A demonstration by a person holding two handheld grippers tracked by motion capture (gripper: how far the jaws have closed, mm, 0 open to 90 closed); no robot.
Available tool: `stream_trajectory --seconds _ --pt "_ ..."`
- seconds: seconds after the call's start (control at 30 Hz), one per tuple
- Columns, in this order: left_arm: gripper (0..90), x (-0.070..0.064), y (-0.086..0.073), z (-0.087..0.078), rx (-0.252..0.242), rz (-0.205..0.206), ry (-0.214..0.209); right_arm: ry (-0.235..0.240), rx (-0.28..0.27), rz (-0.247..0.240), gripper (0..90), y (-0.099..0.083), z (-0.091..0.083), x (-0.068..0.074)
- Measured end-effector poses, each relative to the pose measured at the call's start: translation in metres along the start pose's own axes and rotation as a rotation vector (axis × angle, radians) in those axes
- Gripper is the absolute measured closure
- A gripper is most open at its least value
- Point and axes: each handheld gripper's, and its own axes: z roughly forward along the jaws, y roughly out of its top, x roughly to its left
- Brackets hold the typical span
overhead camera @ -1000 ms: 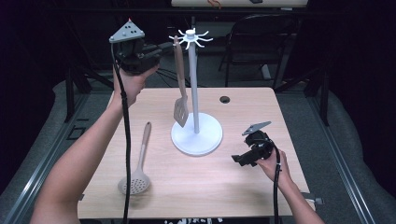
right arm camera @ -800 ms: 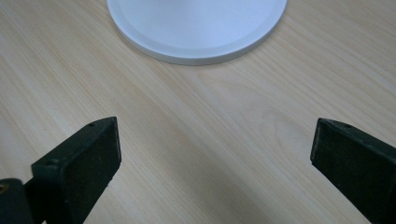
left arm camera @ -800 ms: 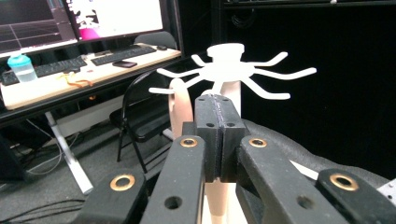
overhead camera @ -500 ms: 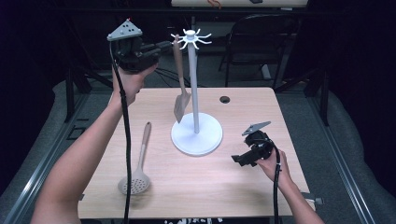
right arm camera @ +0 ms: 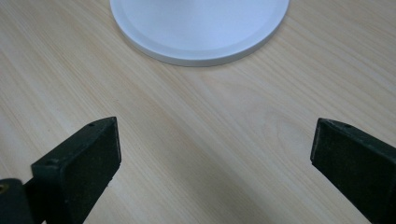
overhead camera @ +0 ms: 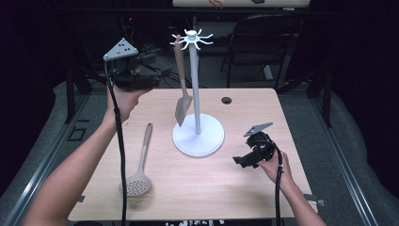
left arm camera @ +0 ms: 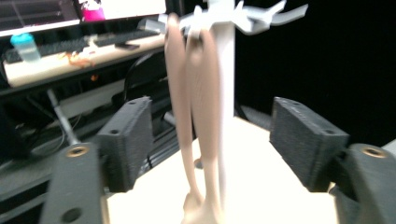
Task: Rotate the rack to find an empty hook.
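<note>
Above table: left hand-held gripper (overhead camera: pixel 157 75) raised, agape | right hand-held gripper (overhead camera: pixel 241 161) low

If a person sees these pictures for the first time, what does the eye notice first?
The white stand at the table's middle, with a beige spatula hanging from its top hooks. The left gripper, raised beside the spatula, has its jaws open around the handle. A slotted spoon lies flat at front left.

Tan spatula (overhead camera: pixel 181 84) hangs from white rack (overhead camera: pixel 197 89).
</note>
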Motion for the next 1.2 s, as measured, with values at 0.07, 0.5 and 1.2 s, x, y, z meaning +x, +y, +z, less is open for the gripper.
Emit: stream_trajectory --seconds 0.07,0.5,1.2 --pt "22.1 0.001 -0.010 -0.002 0.017 -0.011 0.009 -0.001 0.001 0.004 1.5 0.000 0.000 0.000" --pt "13.1 0.015 -0.081 -0.013 0.124 -0.100 0.089 0.014 0.007 0.003 1.2 0.000 0.005 0.001" --pt "3.6 0.020 -0.178 -0.003 0.373 -0.261 0.203 0.029 0.015 -0.007 0.8 0.001 0.010 0.002"
